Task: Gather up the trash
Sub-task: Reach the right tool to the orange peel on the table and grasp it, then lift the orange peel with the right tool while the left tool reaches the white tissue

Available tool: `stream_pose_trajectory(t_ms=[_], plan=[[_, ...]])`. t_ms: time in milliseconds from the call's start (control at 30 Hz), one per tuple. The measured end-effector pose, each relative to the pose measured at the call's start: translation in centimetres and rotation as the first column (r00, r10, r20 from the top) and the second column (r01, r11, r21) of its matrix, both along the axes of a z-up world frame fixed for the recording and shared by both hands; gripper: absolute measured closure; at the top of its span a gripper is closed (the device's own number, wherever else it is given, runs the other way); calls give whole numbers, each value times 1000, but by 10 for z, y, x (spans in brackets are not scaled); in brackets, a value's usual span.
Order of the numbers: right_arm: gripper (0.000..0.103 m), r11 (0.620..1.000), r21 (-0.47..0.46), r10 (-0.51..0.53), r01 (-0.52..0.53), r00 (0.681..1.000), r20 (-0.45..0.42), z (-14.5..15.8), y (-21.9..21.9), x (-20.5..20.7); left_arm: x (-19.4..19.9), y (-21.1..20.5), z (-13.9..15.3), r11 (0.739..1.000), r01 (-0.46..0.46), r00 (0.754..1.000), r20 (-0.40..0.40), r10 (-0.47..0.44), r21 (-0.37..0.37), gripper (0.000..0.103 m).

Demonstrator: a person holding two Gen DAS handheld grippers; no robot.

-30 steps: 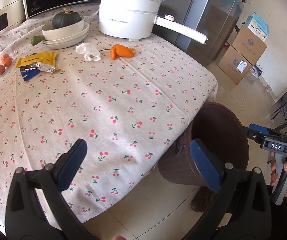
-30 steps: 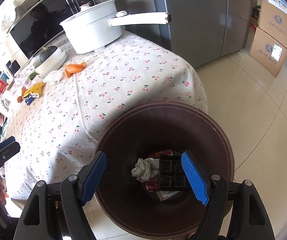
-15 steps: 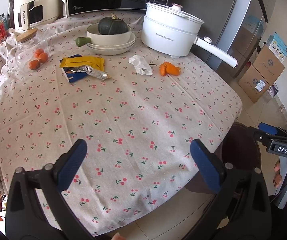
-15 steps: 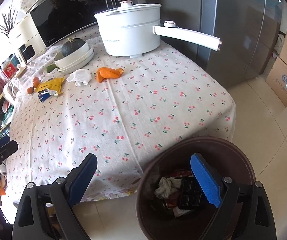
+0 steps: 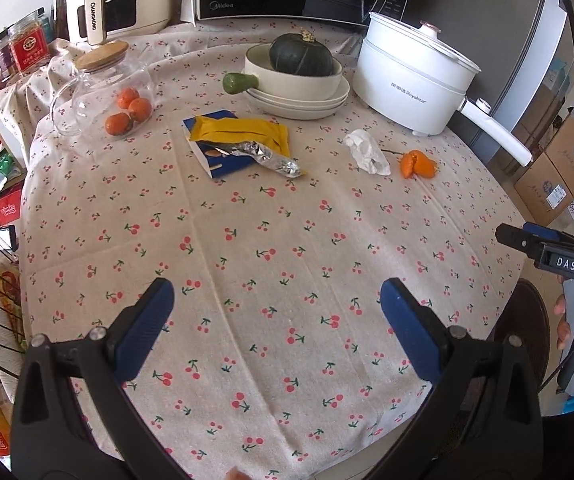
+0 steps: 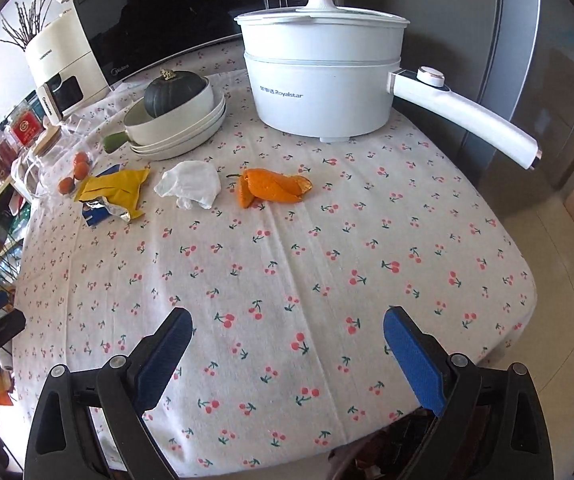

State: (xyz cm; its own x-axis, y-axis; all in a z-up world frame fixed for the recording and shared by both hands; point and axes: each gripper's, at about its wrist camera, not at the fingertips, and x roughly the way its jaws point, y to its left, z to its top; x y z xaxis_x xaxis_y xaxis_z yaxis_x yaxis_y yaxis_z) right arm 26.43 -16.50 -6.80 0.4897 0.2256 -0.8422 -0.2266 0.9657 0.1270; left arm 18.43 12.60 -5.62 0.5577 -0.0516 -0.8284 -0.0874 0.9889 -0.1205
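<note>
Your right gripper (image 6: 287,344) has just been opening; it stands wide and empty over the table (image 6: 327,264), as does your left gripper (image 5: 277,312). Ahead lie the orange peel (image 6: 273,188), crumpled tissue (image 6: 189,186) and yellow wrapper (image 6: 117,190).

The right gripper (image 6: 287,352) hung over the cherry-print cloth (image 6: 287,264), jaws just opened wide, nothing between them. Ahead lay orange peel (image 6: 273,189), a crumpled tissue (image 6: 189,188) beside it, then a yellow wrapper (image 6: 117,191) with foil. A white pot (image 6: 323,80) stood behind. The bin (image 6: 383,456) peeked in below the table edge.
</note>
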Motion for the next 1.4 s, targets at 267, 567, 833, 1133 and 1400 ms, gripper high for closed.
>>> stream_pose_trajectory(t_ms=[267, 567, 833, 1133, 1400], plan=[[5, 997, 47, -61, 62, 997, -36, -33, 23, 83, 15, 13, -8, 1000, -18, 999, -26, 19, 21, 0], [5, 996, 38, -73, 76, 996, -59, -61, 55, 139, 20, 45, -20, 995, -98, 993, -69, 97, -16, 0], [44, 998, -13, -62, 62, 998, 4, -69, 65, 150, 20, 49, -22, 994, -105, 992, -76, 104, -16, 0], [53, 999, 28, -26, 26, 999, 26, -48, 27, 112, 31, 14, -16, 999, -50, 999, -9, 50, -11, 0], [53, 1000, 23, 6, -8, 997, 78, -19, -27, 62, 89, -55, -24, 992, 108, 993, 44, -111, 57, 0]])
